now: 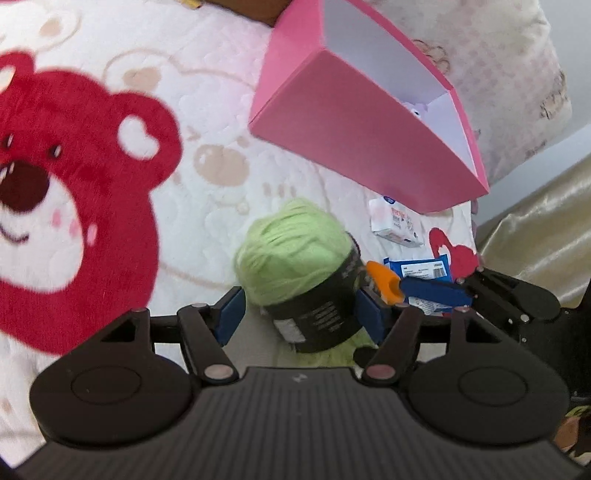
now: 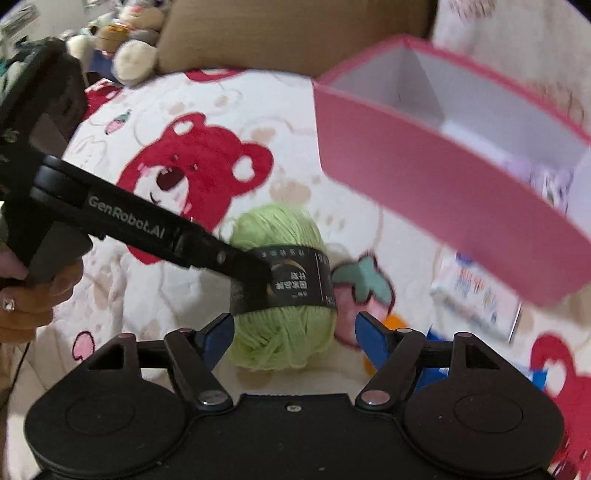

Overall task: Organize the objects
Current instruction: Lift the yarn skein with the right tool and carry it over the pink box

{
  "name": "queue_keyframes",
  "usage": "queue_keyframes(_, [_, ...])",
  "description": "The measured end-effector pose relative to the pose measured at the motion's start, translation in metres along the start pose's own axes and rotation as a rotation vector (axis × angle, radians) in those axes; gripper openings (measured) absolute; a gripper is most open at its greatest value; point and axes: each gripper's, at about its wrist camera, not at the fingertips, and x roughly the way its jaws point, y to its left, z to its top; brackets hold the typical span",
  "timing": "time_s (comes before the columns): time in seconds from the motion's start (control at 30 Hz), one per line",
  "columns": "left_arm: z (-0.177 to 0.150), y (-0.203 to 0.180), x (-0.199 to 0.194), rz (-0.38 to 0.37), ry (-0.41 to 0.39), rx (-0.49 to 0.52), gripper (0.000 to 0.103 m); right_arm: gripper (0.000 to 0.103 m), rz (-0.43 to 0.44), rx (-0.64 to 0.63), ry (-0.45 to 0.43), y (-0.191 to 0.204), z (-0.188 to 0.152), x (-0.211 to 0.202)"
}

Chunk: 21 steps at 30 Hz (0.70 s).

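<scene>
The left gripper (image 1: 301, 314) was clamped on the green yarn ball (image 1: 291, 251), its blue pads pressed against the black paper label band (image 1: 317, 317) that wrapped the skein. The right gripper (image 2: 293, 341) stood with its jaws apart, the lower end of the yarn ball between them but apparently not pinched; whether a pad touched the wool could not be told. The yarn ball appeared lifted clear of the bedspread (image 1: 207, 122), near the pink box (image 1: 354, 144) and lower than its rim.

Judged from this position, the step in hand was the transfer into the box. To do it well, the grip should stay on the stiff band, not the soft wool, and the ball should clear the near wall before release. The right gripper should stay clear of the travel path.

Beyond the yarn, small printed packets (image 1: 395, 221) and an orange item (image 1: 384, 282) lay on the bedspread, a white quilt printed with red bears (image 2: 199, 162). Farther off were plush toys (image 2: 129, 40) and a brown headboard (image 2: 280, 33).
</scene>
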Motion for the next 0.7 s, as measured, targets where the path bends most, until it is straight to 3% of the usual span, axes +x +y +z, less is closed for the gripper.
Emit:
queue_keyframes(0.13, [-0.002, 0.008, 0.0, -0.056, -0.005, -0.033, 0.066, 0.075, 0.038, -0.058, -0.013, 0.002, 0.007, 0.007])
queue_keyframes(0.2, [-0.004, 0.008, 0.005, -0.083, 0.006, -0.04, 0.066, 0.066, 0.037, -0.086, 0.003, 0.002, 0.01, 0.017])
queue_keyframes(0.37, [-0.014, 0.013, 0.015, -0.095, -0.004, -0.12, 0.066, 0.064, 0.047, -0.087, -0.023, -0.003, 0.007, 0.025])
queue_keyframes(0.53, [-0.014, 0.027, 0.023, -0.126, -0.001, -0.21, 0.067, 0.068, 0.036, -0.053, -0.032, -0.005, 0.002, 0.023])
queue_keyframes(0.57, [-0.014, 0.029, 0.024, -0.138, 0.003, -0.229, 0.067, 0.074, 0.025, -0.049, -0.028, -0.005, 0.001, 0.024])
queue_keyframes(0.7, [-0.013, 0.028, 0.026, -0.152, -0.024, -0.212, 0.058, 0.079, 0.034, -0.01, 0.017, -0.011, 0.0, 0.037])
